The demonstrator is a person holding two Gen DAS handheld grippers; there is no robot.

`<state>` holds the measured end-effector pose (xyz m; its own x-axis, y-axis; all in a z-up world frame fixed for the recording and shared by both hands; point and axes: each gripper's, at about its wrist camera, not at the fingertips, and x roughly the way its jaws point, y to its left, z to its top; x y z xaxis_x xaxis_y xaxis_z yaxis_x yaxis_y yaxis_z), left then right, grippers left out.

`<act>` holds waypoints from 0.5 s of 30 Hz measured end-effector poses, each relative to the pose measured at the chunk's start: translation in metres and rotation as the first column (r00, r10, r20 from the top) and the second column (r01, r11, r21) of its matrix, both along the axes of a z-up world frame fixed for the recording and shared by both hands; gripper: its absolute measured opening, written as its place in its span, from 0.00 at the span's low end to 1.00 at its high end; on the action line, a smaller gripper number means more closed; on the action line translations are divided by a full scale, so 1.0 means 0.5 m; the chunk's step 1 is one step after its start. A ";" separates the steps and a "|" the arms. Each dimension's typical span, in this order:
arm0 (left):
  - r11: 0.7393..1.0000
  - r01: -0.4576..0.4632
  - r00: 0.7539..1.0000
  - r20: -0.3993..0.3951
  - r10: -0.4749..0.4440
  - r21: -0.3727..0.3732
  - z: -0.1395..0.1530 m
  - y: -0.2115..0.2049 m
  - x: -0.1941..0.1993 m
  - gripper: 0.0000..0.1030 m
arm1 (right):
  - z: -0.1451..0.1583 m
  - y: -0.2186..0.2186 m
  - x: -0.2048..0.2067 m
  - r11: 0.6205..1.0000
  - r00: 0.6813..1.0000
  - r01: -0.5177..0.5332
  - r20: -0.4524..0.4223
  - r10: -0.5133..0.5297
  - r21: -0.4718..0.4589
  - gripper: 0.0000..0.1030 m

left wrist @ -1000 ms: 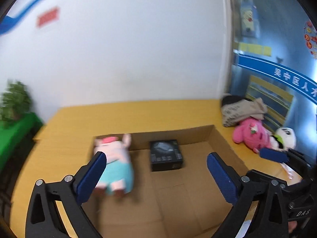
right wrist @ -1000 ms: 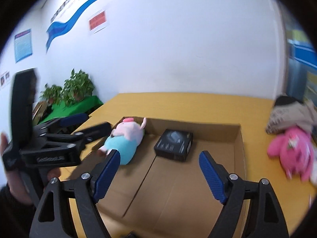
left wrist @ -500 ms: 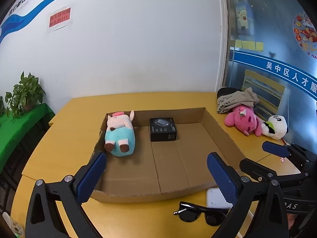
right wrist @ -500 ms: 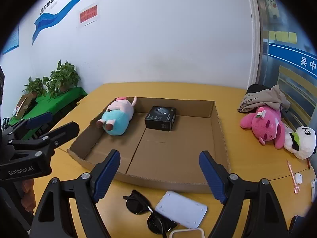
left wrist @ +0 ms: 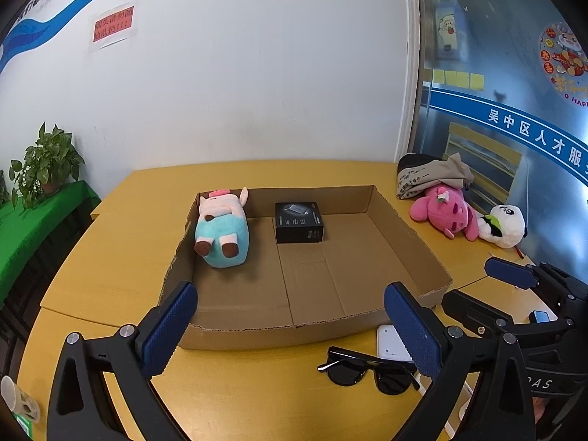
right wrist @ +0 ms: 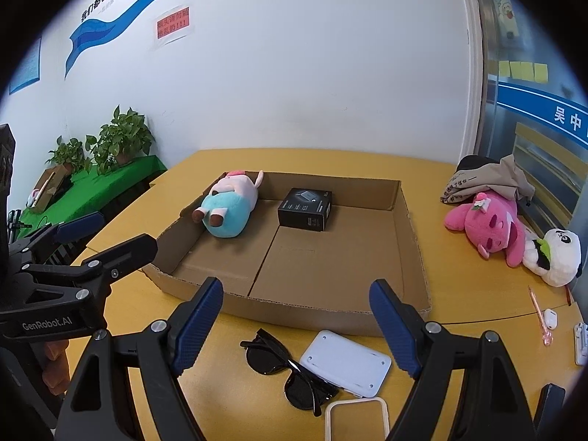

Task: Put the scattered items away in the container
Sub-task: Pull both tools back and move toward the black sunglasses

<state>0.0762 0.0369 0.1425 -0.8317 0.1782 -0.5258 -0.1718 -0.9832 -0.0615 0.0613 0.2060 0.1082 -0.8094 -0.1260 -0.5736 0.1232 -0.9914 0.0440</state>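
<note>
A shallow cardboard tray (left wrist: pixel 371 321) (right wrist: pixel 411 235) lies on the yellow table. In it are a pink-and-teal plush pig (left wrist: pixel 222 229) (right wrist: pixel 228 207) and a black box (left wrist: pixel 298 221) (right wrist: pixel 305 208). Black sunglasses (left wrist: pixel 367 369) (right wrist: pixel 286 367) and a white flat device (left wrist: pixel 391 341) (right wrist: pixel 345 362) lie on the table in front of the tray. A pink plush (left wrist: pixel 443 211) (right wrist: pixel 487 224) and a panda plush (left wrist: pixel 505 225) (right wrist: pixel 556 257) lie to the right. My left gripper (left wrist: pixel 290 325) is open and empty before the tray. My right gripper (right wrist: pixel 296 325) is open and empty above the sunglasses.
A grey cloth bag (left wrist: pixel 431 178) (right wrist: pixel 485 180) lies behind the pink plush. A phone case (right wrist: pixel 356 419), a pink pen (right wrist: pixel 538 316) and small white items (right wrist: pixel 549 318) lie at the near right. A paper cup (left wrist: pixel 16 398) stands near left. Potted plants (right wrist: pixel 121 143) stand on a green shelf.
Both grippers have pulled back and up from over the tray towards the table's near edge. The sunglasses and white device have come into view. Both stay open.
</note>
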 end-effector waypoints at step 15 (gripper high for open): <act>1.000 0.005 0.999 0.048 -0.005 -0.001 -0.034 0.004 -0.016 1.00 | -0.033 0.012 -0.014 1.000 0.999 -0.006 0.039 0.006 -0.013 0.79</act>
